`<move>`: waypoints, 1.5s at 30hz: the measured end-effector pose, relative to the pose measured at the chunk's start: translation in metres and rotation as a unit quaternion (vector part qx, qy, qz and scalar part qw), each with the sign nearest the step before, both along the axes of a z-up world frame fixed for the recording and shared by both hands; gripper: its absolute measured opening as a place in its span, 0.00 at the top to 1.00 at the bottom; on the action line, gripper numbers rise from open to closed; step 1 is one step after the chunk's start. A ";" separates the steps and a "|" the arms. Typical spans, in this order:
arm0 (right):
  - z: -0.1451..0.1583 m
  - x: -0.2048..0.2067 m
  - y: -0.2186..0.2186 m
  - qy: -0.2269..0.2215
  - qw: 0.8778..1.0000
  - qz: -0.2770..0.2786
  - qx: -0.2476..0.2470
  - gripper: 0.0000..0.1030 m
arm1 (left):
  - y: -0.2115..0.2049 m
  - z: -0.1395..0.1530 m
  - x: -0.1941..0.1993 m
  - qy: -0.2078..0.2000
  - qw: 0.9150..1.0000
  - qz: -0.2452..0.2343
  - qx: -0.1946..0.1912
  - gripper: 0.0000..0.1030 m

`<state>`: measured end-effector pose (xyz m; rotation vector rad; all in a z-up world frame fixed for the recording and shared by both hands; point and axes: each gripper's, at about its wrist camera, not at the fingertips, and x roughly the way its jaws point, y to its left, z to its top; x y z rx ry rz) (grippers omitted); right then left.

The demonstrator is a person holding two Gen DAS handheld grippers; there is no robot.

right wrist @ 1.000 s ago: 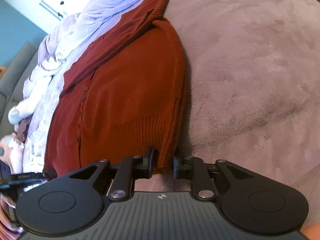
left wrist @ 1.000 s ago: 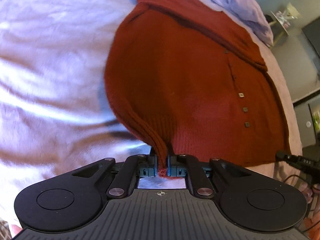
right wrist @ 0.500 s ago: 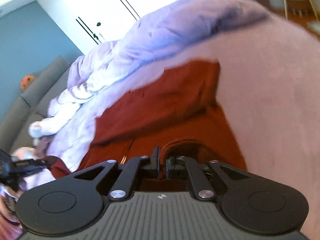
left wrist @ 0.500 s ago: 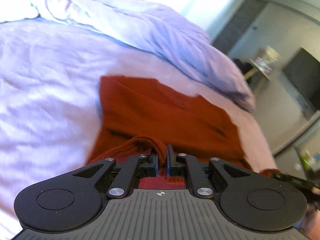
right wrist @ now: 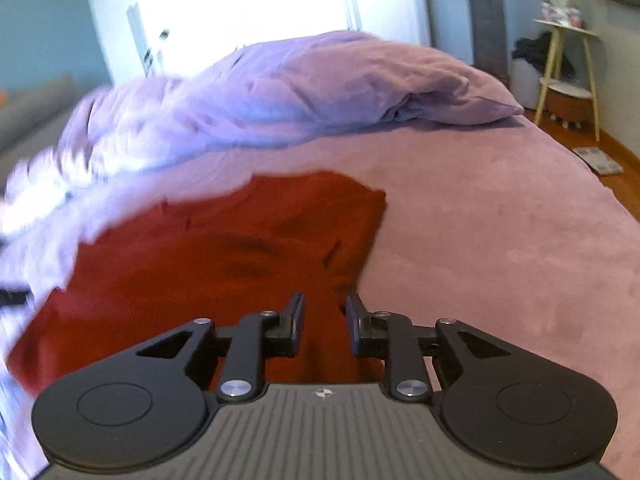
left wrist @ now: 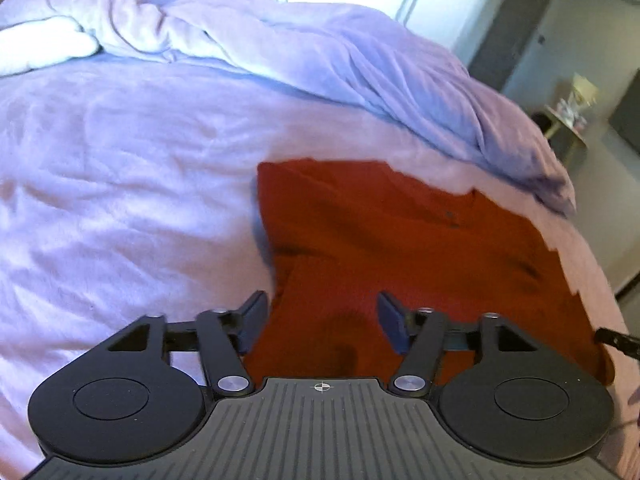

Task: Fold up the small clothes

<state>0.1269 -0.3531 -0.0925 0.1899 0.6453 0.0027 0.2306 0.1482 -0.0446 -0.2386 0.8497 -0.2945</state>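
A rust-red knitted cardigan [left wrist: 400,240] lies folded over on the lilac bed cover [left wrist: 120,180]; it also shows in the right wrist view [right wrist: 240,256]. My left gripper [left wrist: 320,320] is open above the cardigan's near left part, its jaws wide apart with nothing between them. My right gripper [right wrist: 323,322] is open over the cardigan's near right edge, jaws apart, with red fabric lying in the gap and not pinched. The tip of the other gripper shows at the right edge of the left wrist view [left wrist: 616,340].
A bunched lilac duvet [left wrist: 320,48] lies across the far side of the bed, also in the right wrist view [right wrist: 300,92]. A wooden side shelf [right wrist: 568,64] stands on the floor at the right. A white wardrobe [right wrist: 240,12] is behind the bed.
Both grippers carried the cardigan's hem up and over towards the far side, then opened and let it go. The cardigan now lies folded in half.
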 end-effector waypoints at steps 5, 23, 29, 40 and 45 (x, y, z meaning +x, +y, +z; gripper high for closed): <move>-0.016 0.004 0.001 0.025 0.999 0.033 -0.015 0.74 | -0.005 -0.018 0.017 0.047 0.999 -0.022 0.008 0.32; -0.013 0.022 0.033 0.006 0.994 0.089 -0.061 0.93 | -0.014 0.004 0.000 -0.005 1.000 -0.011 -0.027 0.93; 0.029 0.014 0.045 -0.064 0.989 0.092 -0.097 0.94 | -0.007 0.051 0.007 -0.080 0.995 0.012 -0.057 0.93; 0.002 0.109 0.031 0.012 0.995 0.021 -0.092 0.92 | -0.035 -0.003 0.079 0.001 0.999 0.020 0.029 0.86; -0.014 0.114 0.027 0.050 0.994 0.035 -0.093 0.75 | -0.034 -0.011 0.071 0.004 1.000 -0.010 0.027 0.60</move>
